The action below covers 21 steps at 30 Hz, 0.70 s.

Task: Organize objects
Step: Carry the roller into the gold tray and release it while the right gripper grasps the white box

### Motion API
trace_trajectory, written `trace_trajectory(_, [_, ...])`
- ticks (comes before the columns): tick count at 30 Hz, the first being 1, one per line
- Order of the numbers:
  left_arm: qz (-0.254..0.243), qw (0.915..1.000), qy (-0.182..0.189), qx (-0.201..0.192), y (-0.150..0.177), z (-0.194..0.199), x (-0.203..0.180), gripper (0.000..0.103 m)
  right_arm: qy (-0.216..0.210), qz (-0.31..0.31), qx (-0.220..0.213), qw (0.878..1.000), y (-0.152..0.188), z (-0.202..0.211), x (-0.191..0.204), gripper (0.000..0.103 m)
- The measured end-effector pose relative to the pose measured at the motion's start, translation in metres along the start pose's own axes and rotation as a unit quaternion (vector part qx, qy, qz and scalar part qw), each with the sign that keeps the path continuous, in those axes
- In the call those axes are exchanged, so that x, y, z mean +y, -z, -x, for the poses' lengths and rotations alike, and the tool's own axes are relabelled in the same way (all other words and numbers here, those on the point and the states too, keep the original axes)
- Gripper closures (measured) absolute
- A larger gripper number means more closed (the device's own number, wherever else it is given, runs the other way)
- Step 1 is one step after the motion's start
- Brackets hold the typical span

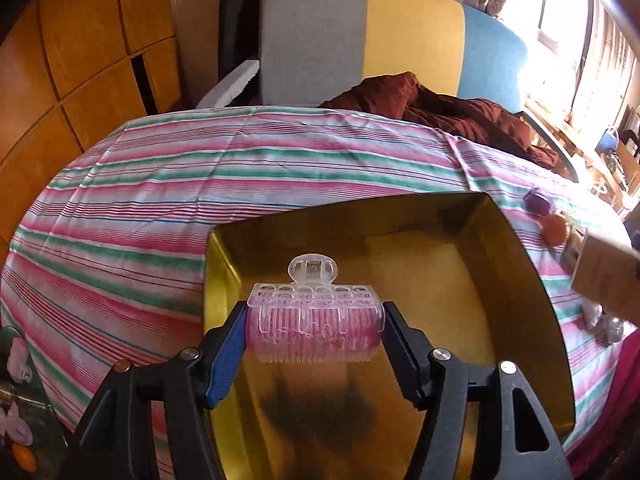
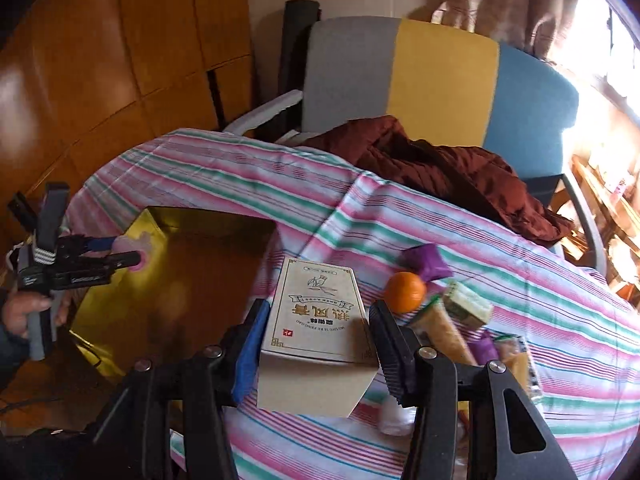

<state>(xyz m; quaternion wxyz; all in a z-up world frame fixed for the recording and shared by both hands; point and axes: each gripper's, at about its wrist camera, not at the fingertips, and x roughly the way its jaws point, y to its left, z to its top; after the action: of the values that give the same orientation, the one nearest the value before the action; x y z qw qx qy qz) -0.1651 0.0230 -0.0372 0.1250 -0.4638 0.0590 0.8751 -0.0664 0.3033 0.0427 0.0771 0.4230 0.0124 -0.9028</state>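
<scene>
The left hand-held gripper [image 1: 315,326] holds a pink hair roller [image 1: 315,330] with a clear plastic clip over it, its two pads pressed on the roller's ends. The roller hangs above the open gold tray [image 1: 520,264], which sits on a desk covered by a striped cloth [image 1: 160,184] in pink, green and white. In the right wrist view this same gripper shows at the far left, over the near left corner of the tray, with a person's hand [image 2: 24,312] around its grip.

The right hand-held gripper [image 2: 316,344] is closed on a beige cardboard box [image 2: 320,312] printed with dark characters, one pad on each long side. The box is clear of the cloth, just right of the tray.

To the right of the box, on the cloth, lie an orange [image 2: 405,292], a purple wrapped piece [image 2: 426,260] just behind it, a small pale green carton [image 2: 468,304] and some wrapped snacks [image 2: 440,332], all close together.

At the back of the desk a dark red garment [image 2: 440,168] lies bunched at the edge, in front of a chair [image 2: 440,76] with a grey, yellow and blue back. Wooden panels [image 2: 120,60] fill the left side of the room.
</scene>
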Motion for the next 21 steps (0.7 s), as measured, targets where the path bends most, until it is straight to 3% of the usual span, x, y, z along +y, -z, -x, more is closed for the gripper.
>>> trace_trajectory(6, [0.003,0.9998,-0.020,0.000,-0.007,-0.010,0.019,0.037,-0.041,0.006,0.029,0.999,-0.003,-0.041,0.058,0.051])
trace_trajectory(8, [0.004,0.9998,-0.018,0.008,-0.006,-0.012,0.023,0.030,-0.042,0.005,0.041,0.998,-0.004,-0.056,0.071,0.051])
trace_trajectory(12, [0.015,0.9999,0.000,-0.002,-0.003,-0.006,0.029,0.027,-0.042,-0.009,0.060,0.997,-0.007,-0.082,0.086,0.052])
trace_trajectory(15, [0.034,0.9992,-0.011,-0.019,-0.002,0.006,0.035,0.027,-0.044,-0.031,0.062,0.997,-0.015,-0.093,0.087,0.052])
trace_trajectory(18, [0.050,0.9980,-0.020,-0.033,0.003,0.022,0.043,0.027,-0.067,-0.066,0.058,0.994,-0.024,-0.102,0.089,0.051])
trace_trajectory(21, [0.073,0.9962,-0.015,-0.047,0.016,0.039,0.053,0.027,-0.146,-0.094,0.072,0.982,-0.028,-0.113,0.100,0.049])
